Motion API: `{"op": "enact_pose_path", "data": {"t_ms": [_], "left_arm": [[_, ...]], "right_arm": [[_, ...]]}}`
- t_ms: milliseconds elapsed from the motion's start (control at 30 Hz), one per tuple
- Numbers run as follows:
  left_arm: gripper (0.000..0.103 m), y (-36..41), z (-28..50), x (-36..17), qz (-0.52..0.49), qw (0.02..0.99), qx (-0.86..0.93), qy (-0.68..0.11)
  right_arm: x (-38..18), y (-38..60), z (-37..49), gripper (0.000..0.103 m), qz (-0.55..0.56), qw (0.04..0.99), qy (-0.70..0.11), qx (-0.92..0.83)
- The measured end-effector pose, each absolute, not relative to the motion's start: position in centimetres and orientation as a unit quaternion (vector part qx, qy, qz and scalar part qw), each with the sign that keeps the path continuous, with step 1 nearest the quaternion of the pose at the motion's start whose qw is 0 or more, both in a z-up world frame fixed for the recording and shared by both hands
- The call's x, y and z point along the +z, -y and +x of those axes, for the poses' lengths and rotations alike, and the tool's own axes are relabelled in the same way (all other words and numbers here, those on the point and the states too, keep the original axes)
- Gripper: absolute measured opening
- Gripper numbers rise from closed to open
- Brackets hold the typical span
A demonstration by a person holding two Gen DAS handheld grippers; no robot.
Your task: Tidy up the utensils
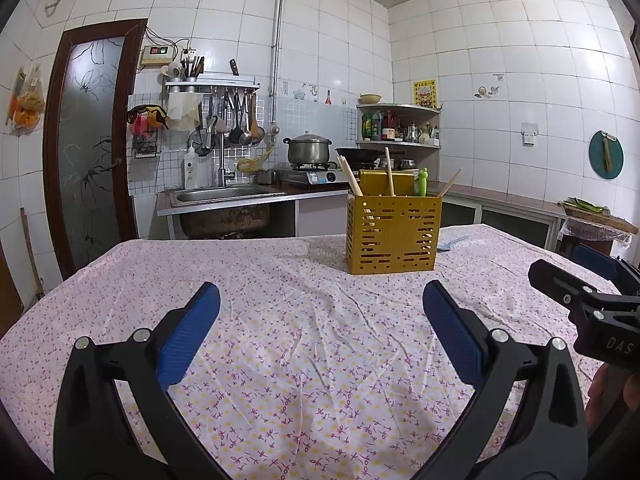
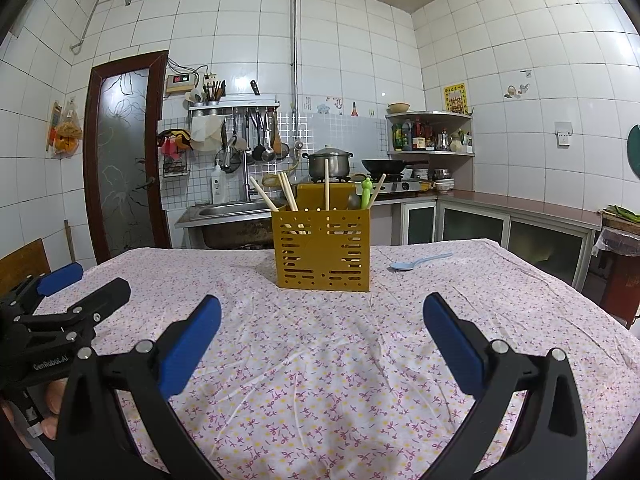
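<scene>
Both claws spread wide, nothing pinched. We hold the left claw (image 1: 320,320) and the right claw (image 2: 322,328) low over the near part of the worktop (image 2: 320,380), side by side, apart from each other, each pointing at the far middle.

Out from there: bare flowered cloth, then the yellow utensil holder (image 2: 322,254) upright at the far middle, w/ chopsticks (image 2: 289,192) and a green-handled piece (image 2: 365,194) already standing in it. One light-blue spoon (image 2: 418,262) lies flat on the cloth, just right of the holder & slightly beyond it. Prob. the last loose item.

Risks, as we judge:
- Spoon is thin and flat; pads may slide over it or pinch the cloth instead, dragging wrinkles.
- Holder looks light; a bump on approach or while dropping the spoon in could tip it or push it.
- Leaning chopsticks crowd the opening, so the spoon may catch on them.

Views differ: right wrist cam shows the whole spoon; left wrist cam shows only its bowl end peeking past the holder's right edge. Each cam catches the other claw at its frame edge.
</scene>
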State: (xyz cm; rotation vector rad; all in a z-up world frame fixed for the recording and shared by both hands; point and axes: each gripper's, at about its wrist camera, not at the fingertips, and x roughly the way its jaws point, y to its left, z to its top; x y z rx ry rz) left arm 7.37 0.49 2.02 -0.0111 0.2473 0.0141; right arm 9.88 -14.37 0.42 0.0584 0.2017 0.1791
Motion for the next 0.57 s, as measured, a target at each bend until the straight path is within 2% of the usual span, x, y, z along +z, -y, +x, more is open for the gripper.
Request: {"op": "enact_pose_path", "data": {"t_ms": [567], "left_arm": [[0.098,-0.23,7.43,2.16,-0.004,0.992,0.009,-0.124]], "right_arm": [[0.63,14.69,10.03,0.099,0.03,0.991,-0.1,0.086]]}}
